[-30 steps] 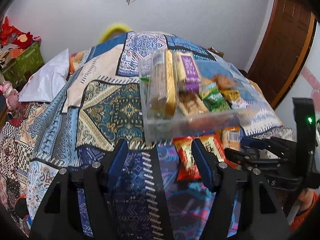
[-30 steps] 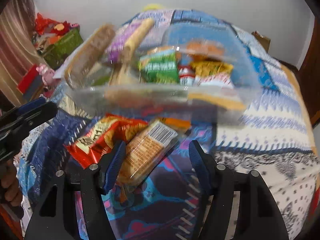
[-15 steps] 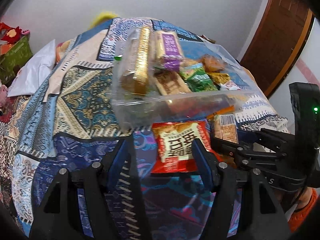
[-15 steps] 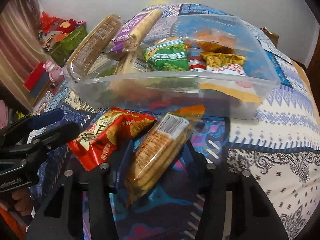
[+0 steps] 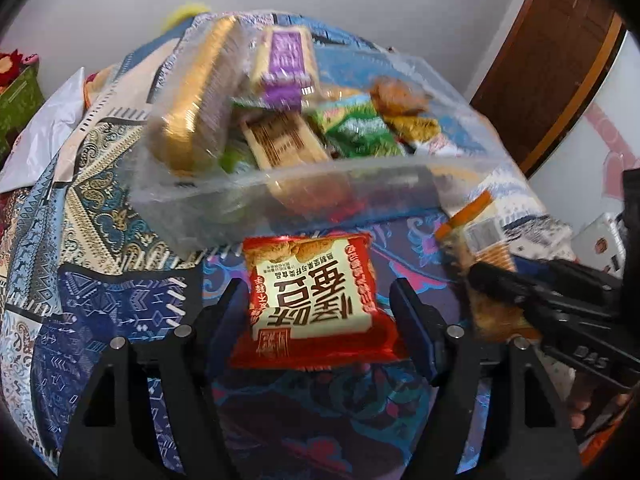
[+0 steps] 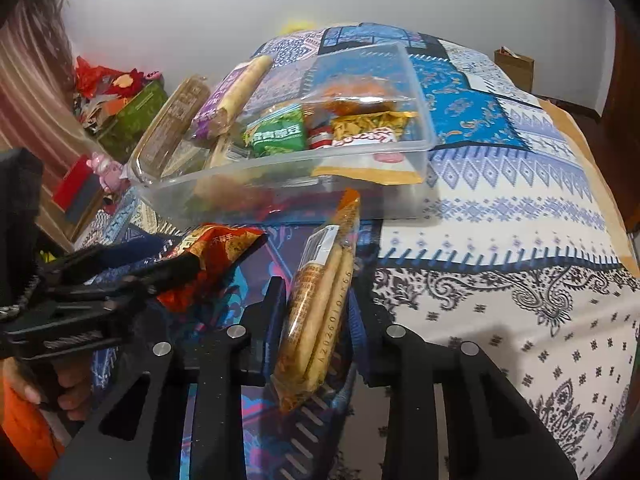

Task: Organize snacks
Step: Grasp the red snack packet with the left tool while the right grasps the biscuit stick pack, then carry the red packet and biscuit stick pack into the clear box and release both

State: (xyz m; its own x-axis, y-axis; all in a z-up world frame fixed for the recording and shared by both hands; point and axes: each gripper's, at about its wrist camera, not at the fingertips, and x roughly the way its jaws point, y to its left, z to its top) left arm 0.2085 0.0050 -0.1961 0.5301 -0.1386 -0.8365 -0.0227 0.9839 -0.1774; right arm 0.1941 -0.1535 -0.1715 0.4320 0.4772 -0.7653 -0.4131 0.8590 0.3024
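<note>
1. The right gripper [image 6: 316, 300] has its jaws drawn narrow onto a long clear-wrapped packet of golden biscuit sticks [image 6: 316, 312], which stands nearly upright between them, its orange-tipped end pointing toward the box.
2. The left gripper [image 5: 320, 312] has its jaws set around a flat red foil snack pouch with a cream label [image 5: 312, 300]; both blue pads look to be at the pouch's side edges. The right wrist view shows the pouch raised off the patterned blue patchwork bedspread [image 6: 500, 208], so I judge it gripped.
3. Both packets sit just short of the near wall of the clear rectangular plastic box [image 6: 424, 148], which rests on the bedspread toward its near edge.
4. Handling, as a judgement: both packets look light. The foil pouch is soft, air-filled and slick, so a hold at mid-width risks crushing the contents; the sealed edges suit better. The biscuit sticks are brittle and may snap under a hard squeeze.
5. The box is already well filled: a long gold-wrapped biscuit pack [image 5: 196, 100] and a purple-labelled packet [image 5: 286, 60] lean against its far-left corner, green pouches [image 6: 278, 132] lie mid-box, and yellow and orange bags [image 6: 360, 120] sit at the right.
</note>
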